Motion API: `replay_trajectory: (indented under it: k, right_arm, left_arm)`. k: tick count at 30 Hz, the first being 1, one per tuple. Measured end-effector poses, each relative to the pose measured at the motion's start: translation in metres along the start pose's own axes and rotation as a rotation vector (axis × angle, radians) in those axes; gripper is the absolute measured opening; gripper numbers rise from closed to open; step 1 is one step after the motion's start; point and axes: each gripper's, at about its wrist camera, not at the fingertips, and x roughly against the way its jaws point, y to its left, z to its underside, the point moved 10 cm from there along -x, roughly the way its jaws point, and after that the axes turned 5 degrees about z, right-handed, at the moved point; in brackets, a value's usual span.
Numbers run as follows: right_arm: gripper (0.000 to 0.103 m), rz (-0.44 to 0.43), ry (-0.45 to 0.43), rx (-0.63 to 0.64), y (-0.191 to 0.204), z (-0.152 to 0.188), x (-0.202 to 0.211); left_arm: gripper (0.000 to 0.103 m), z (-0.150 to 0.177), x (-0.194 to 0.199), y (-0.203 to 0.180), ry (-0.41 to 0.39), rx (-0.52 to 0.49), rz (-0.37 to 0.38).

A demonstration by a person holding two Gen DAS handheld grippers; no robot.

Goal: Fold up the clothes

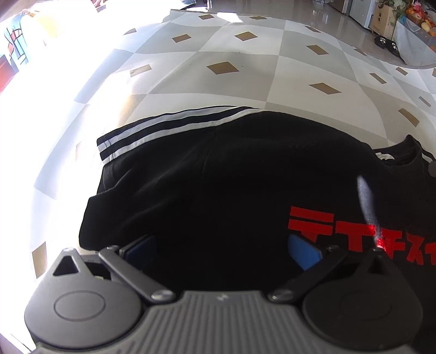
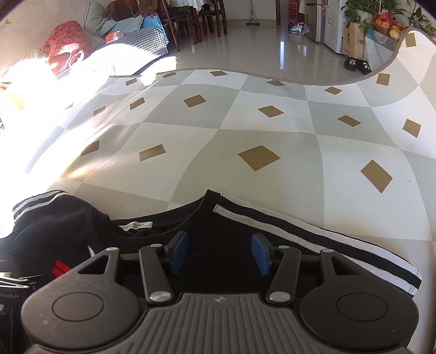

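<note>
A black T-shirt [image 1: 218, 168] with red print [image 1: 354, 234] lies on the checked mat [image 1: 231, 68]. One white-striped sleeve [image 1: 152, 128] is folded in over the body. My left gripper [image 1: 222, 253] hovers low over the shirt's body, open wide, with only flat cloth below its blue pads [image 1: 303, 254]. In the right wrist view the collar with its white label [image 2: 136, 226] sits just left of my right gripper [image 2: 220, 253]. That gripper is open above the shoulder area of the T-shirt [image 2: 218, 231]. The other striped sleeve [image 2: 299, 242] runs out to the right.
The mat [image 2: 245, 122] spreads far ahead and curls up at the right edge. Beyond it are a glossy tiled floor [image 2: 259, 49], a sofa with cushions [image 2: 70, 43], wooden chairs [image 2: 196, 19], black slippers [image 2: 357, 65] and a cardboard box [image 2: 354, 38]. Strong sunlight washes out the left side.
</note>
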Motion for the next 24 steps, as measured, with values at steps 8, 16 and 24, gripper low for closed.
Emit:
replay_trajectory:
  k: [8, 16, 24]
  right_arm:
    - [0.052, -0.008, -0.003, -0.032, 0.01, -0.008, -0.013]
    - [0.056, 0.026, -0.038, 0.023, 0.023, -0.022, -0.027]
    - [0.059, 0.077, -0.035, 0.129, 0.03, -0.02, -0.043]
  left_arm:
    - [0.103, -0.001, 0.001, -0.011, -0.007, -0.039, 0.011]
    - [0.103, -0.001, 0.0, -0.02, -0.009, -0.072, 0.02]
    - [0.103, 0.001, -0.003, -0.021, -0.001, -0.078, 0.024]
